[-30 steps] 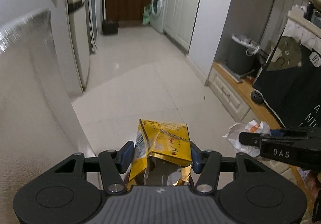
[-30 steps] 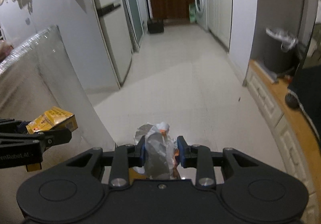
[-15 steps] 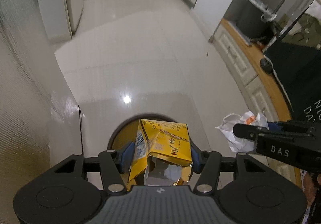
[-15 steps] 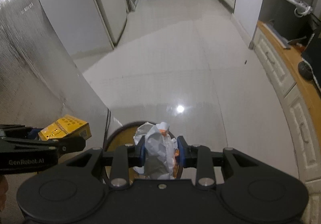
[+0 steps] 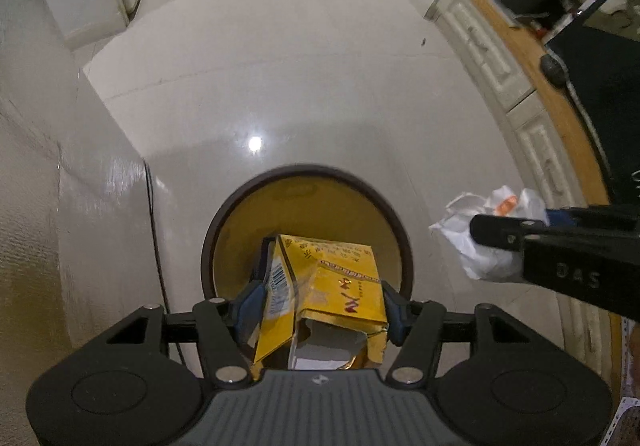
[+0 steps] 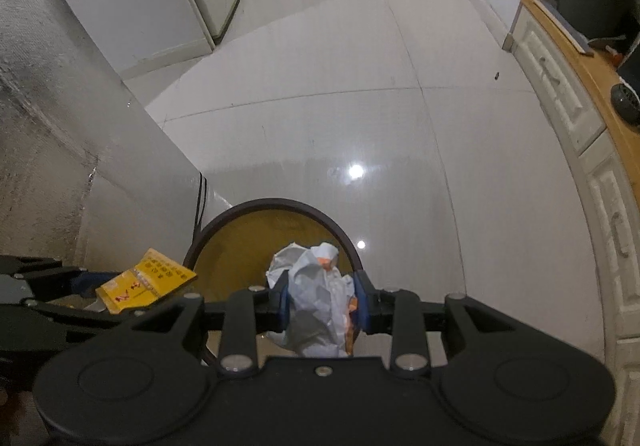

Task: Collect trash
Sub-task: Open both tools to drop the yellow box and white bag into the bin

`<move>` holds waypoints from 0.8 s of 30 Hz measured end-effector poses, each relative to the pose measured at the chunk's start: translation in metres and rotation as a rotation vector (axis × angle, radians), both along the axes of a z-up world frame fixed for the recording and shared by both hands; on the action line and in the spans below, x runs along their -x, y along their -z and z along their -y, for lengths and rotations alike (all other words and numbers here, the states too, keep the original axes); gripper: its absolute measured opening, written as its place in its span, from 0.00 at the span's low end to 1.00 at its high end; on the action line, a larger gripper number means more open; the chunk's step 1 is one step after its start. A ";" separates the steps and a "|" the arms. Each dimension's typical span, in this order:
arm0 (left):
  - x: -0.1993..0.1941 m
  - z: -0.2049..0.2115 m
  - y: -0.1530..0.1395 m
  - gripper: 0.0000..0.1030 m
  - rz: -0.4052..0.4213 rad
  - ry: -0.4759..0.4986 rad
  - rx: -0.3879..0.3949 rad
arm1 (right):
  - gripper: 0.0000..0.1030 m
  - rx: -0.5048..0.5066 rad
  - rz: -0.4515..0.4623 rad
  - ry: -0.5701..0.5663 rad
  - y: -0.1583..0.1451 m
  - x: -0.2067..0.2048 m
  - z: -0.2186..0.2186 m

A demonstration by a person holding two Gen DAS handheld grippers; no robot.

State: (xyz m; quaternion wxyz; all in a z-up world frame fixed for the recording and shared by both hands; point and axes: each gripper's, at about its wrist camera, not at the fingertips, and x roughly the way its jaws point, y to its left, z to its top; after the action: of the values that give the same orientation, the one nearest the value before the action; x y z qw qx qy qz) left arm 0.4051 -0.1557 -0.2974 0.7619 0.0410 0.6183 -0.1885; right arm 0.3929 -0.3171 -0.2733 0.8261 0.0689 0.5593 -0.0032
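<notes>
**Hand-held grippers poised over the bin, trash ready to drop**

Your left hand-held gripper (image 5: 318, 310) points steeply down with the yellow carton (image 5: 328, 286) between its blue pads. Its jaws have just been opening: the left pad (image 5: 250, 306) now stands a little clear of the carton's barcode side, and whether the right pad touches it you cannot tell, so the grip looks like it is letting go. That fits the spot, since the carton hangs directly above the round bin (image 5: 396, 222) with the dark rim and yellow inside.

Your right hand-held gripper (image 6: 322, 298), just to the right, is clamped narrowly on the crumpled white wrapper (image 6: 316, 286), which bulges above and below the pads. It sits over the bin's near right edge, so you probably want it further over the mouth before releasing.

Beyond the bin lies pale tiled floor (image 6: 340, 94); a silvery panel (image 6: 48, 118) rises on the left, white cabinet fronts (image 6: 560, 94) run along the right.
</notes>
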 end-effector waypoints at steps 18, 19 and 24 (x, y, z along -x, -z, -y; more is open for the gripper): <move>-0.003 -0.018 0.019 0.81 -0.050 -0.029 -0.144 | 0.38 -0.031 -0.074 -0.063 0.025 -0.011 -0.006; -0.003 -0.020 0.020 0.83 -0.048 -0.031 -0.154 | 0.42 -0.040 -0.069 -0.068 0.025 -0.011 -0.007; -0.004 -0.031 0.021 0.90 -0.058 -0.056 -0.191 | 0.67 -0.040 -0.056 -0.093 0.025 -0.010 -0.013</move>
State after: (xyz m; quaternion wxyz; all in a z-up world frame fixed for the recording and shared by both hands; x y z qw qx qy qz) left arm 0.4087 -0.1252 -0.3187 0.7412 0.0907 0.6562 -0.1086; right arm 0.4027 -0.3044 -0.2981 0.8078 0.0589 0.5848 0.0446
